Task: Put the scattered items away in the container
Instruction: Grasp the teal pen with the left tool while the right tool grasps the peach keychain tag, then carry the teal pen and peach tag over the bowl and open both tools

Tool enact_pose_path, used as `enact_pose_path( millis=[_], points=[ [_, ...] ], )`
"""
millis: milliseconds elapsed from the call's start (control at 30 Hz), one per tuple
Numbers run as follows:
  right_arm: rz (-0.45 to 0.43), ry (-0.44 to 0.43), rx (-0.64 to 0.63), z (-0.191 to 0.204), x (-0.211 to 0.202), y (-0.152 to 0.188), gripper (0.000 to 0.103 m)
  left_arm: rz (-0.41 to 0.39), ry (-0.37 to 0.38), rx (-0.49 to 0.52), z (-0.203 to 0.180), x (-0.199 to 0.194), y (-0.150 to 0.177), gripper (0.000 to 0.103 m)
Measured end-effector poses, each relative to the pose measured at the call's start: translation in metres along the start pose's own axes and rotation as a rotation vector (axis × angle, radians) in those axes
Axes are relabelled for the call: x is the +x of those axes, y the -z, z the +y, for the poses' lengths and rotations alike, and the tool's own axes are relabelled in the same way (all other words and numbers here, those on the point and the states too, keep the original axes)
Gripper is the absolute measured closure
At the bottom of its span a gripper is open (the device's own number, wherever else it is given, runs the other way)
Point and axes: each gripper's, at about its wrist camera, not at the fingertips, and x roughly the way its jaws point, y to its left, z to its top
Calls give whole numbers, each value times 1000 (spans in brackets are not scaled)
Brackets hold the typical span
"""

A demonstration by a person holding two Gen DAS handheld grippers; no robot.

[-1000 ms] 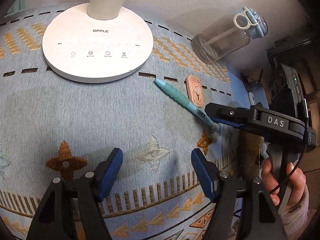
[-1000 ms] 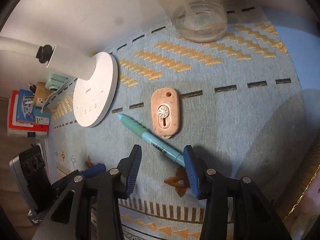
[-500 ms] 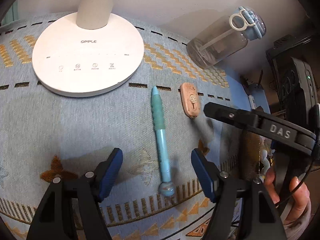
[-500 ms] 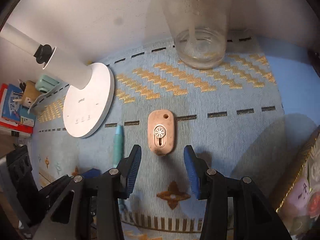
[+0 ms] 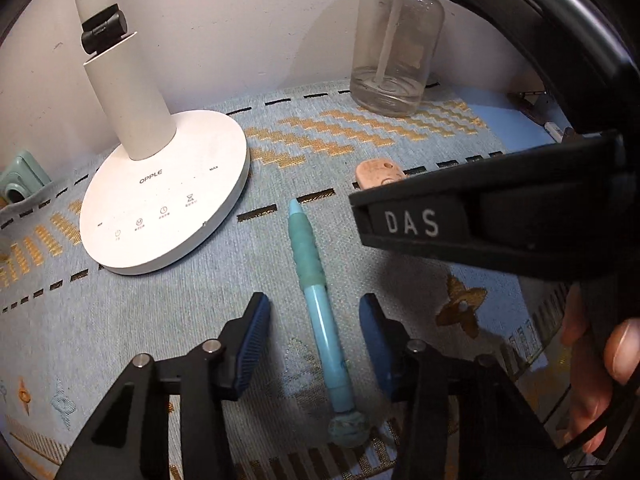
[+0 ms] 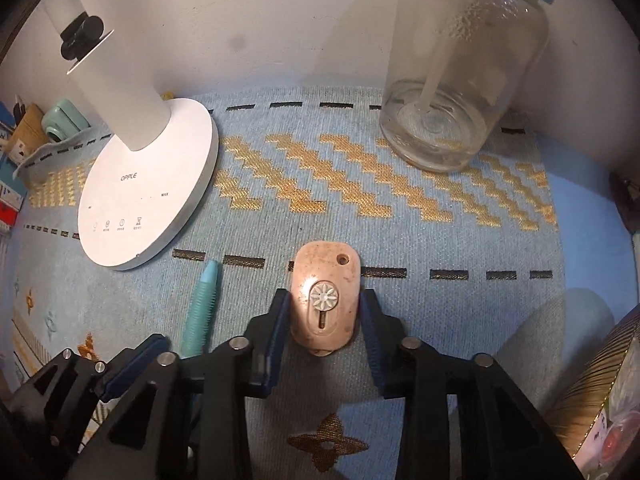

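A teal pen (image 5: pixel 316 304) lies on the blue patterned cloth (image 5: pixel 120 328), pointing away from me. My left gripper (image 5: pixel 314 328) is open and straddles the pen's barrel without touching it. The pen's tip also shows in the right wrist view (image 6: pixel 202 304). A pink oval eraser-like tag (image 6: pixel 324 300) with a white flower knob lies on the cloth. My right gripper (image 6: pixel 324 312) is open, with its pads (image 6: pixel 280 320) close on both sides of the tag. In the left wrist view the tag (image 5: pixel 376 172) is half hidden behind the right gripper's body.
A white OPPLE lamp base (image 5: pixel 168 196) stands at the left with its stem rising. A clear glass jar (image 6: pixel 460 92) with a straw stands at the back right by the wall. A gold-rimmed container edge (image 6: pixel 600 400) shows at the far right.
Both grippers dropped lower and moved forward. The left one now straddles the pen. The right one moved up around the pink tag.
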Motion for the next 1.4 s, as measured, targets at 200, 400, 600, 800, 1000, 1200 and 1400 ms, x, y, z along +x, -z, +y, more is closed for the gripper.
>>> enact_pose_path(
  millis=[200, 400, 600, 800, 1000, 1200, 1400],
  points=[
    [27, -101, 82, -16, -10, 0, 68, 17, 56, 7, 9, -2, 0, 95],
    [-1, -182, 141, -21, -47, 10, 68, 24, 129, -38, 22, -23, 7, 95],
    [-77, -231, 143, -21, -101, 32, 68, -21, 147, -38, 23, -59, 7, 95],
    [-157, -257, 175, -36, -144, 57, 68, -100, 180, -33, 0, -101, -5, 95],
    [-220, -241, 267, -93, -190, 88, 68, -189, 234, 14, -42, -146, -17, 95],
    [-288, -163, 380, -161, -226, 119, 68, -249, 312, 82, -101, -178, -26, 95],
    [-330, -91, 471, -222, -244, 145, 68, -261, 410, 132, -162, -183, -37, 95]
  ],
)
